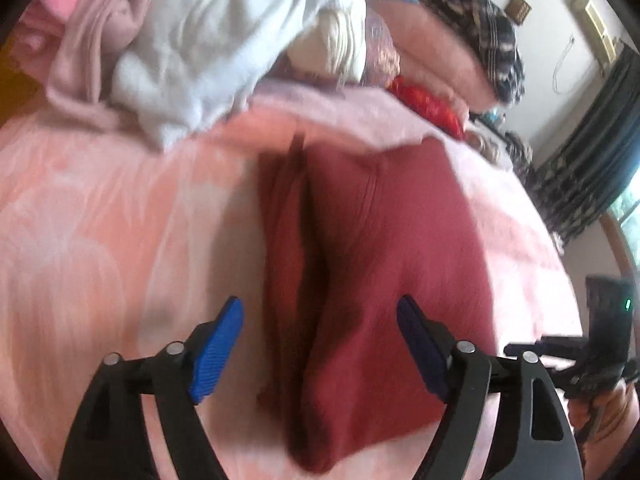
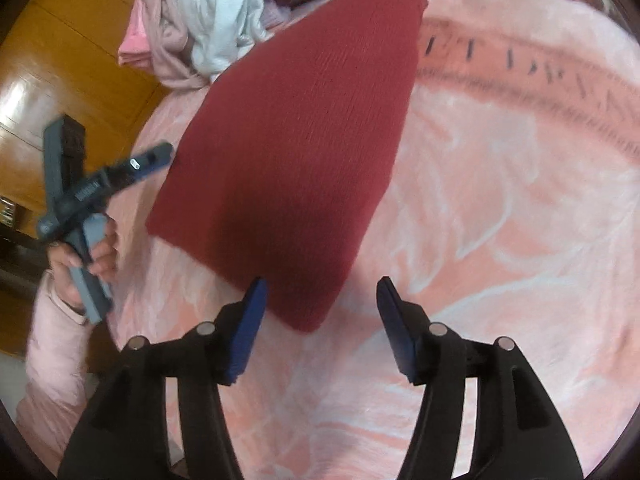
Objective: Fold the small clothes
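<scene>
A dark red knit garment (image 1: 380,248) lies folded on the pink bedspread (image 1: 100,220), with a deep crease running down its left part. My left gripper (image 1: 320,344) is open and empty just above the garment's near end, its blue pads either side of the crease. In the right wrist view the same garment (image 2: 296,152) lies flat as a long folded panel. My right gripper (image 2: 322,320) is open and empty over the garment's near corner. The left gripper (image 2: 120,172) also shows there, held in a hand at the bed's left edge.
A heap of loose clothes, white (image 1: 208,40), pale pink (image 1: 88,60) and cream (image 1: 340,44), sits at the far end of the bed. A plaid garment (image 1: 480,24) and red cloth (image 1: 428,108) lie far right. A yellow wooden floor (image 2: 60,80) lies left of the bed.
</scene>
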